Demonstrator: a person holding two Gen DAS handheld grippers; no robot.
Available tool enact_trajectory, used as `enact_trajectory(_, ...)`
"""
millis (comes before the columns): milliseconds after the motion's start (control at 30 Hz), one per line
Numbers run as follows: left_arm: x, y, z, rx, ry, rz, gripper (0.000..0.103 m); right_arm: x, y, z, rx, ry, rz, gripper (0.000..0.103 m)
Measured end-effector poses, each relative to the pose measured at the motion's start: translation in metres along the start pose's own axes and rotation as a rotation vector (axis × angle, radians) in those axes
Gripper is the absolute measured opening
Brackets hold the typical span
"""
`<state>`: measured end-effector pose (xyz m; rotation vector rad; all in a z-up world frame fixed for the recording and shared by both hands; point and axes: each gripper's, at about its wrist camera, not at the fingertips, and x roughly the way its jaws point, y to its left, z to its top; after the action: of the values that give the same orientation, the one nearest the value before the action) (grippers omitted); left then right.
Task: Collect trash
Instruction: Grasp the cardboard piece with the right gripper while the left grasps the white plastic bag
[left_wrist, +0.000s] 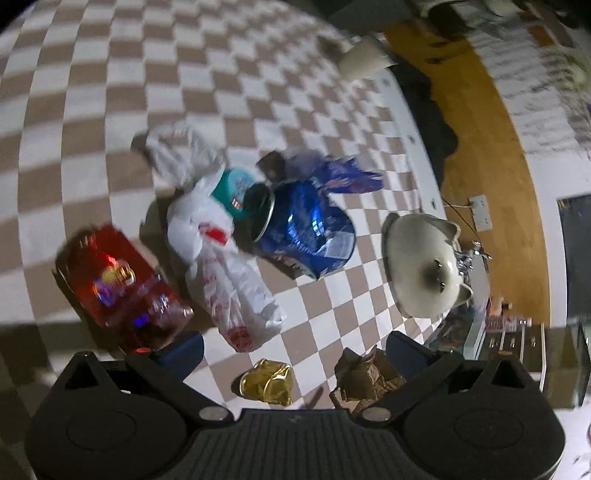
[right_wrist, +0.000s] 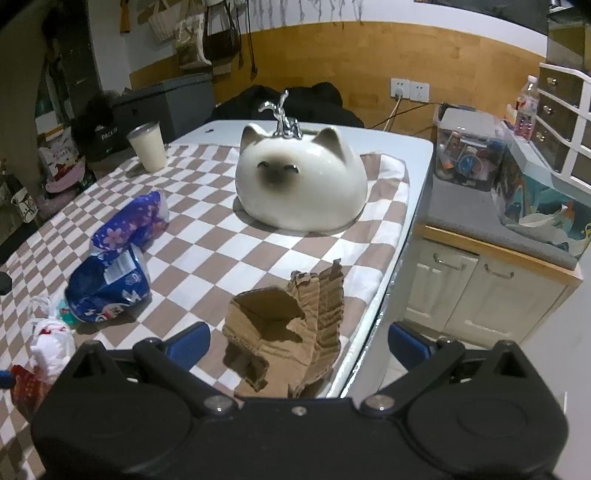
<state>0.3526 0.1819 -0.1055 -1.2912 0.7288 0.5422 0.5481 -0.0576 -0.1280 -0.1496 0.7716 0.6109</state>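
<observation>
Trash lies scattered on the checkered tablecloth (left_wrist: 92, 110). In the left wrist view I see a red foil bag (left_wrist: 118, 288), a white plastic bag (left_wrist: 225, 273), a crushed blue can (left_wrist: 306, 229), a purple wrapper (left_wrist: 343, 173), a gold foil wrapper (left_wrist: 267, 384) and torn cardboard (left_wrist: 369, 380). My left gripper (left_wrist: 291, 349) hangs open above the gold wrapper, holding nothing. In the right wrist view the torn cardboard (right_wrist: 288, 328) sits between the wide-open fingers of my right gripper (right_wrist: 299, 339), near the table's right edge. The blue can (right_wrist: 107, 291) and purple wrapper (right_wrist: 129, 225) lie to its left.
A white cat-shaped ceramic bowl (right_wrist: 301, 184) stands mid-table with a chrome ornament behind it. A cup of milky drink (right_wrist: 147, 146) sits at the far left corner. Right of the table are a cabinet (right_wrist: 487, 280), a clear box and drawers.
</observation>
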Motion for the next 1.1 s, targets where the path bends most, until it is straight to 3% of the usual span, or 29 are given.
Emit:
enact_trajectory(200,0.025,0.009,0.002,-0.105,0.019,0.034,0.103,0.018,0.000,0.002,-0.028,0.030,-0.005,0.103)
enact_trajectory(633,0.038,0.028,0.017,-0.288,-0.092,0.059,0.100,0.057,0.021,0.007,-0.118,0.097,0.008,0.103)
enact_trajectory(700,0.036,0.028,0.018,-0.286,-0.104,0.061,0.093,0.064,0.023,0.008,-0.115,0.114,-0.023,0.103)
enact_trajectory(833,0.035,0.029,0.023,-0.262,-0.105,0.091,0.059,0.071,0.024,0.009,-0.094,0.130,-0.040,0.101)
enact_trajectory(867,0.035,0.028,0.023,-0.247,-0.101,0.102,0.054,0.070,0.024,0.009,-0.092,0.131,-0.042,0.091)
enact_trajectory(1033,0.037,0.022,0.024,-0.149,-0.087,0.154,0.040,0.064,0.027,0.003,-0.110,0.131,-0.049,0.078)
enact_trajectory(1100,0.038,0.022,0.023,-0.128,-0.076,0.159,0.033,0.059,0.027,0.003,-0.115,0.123,-0.041,0.064)
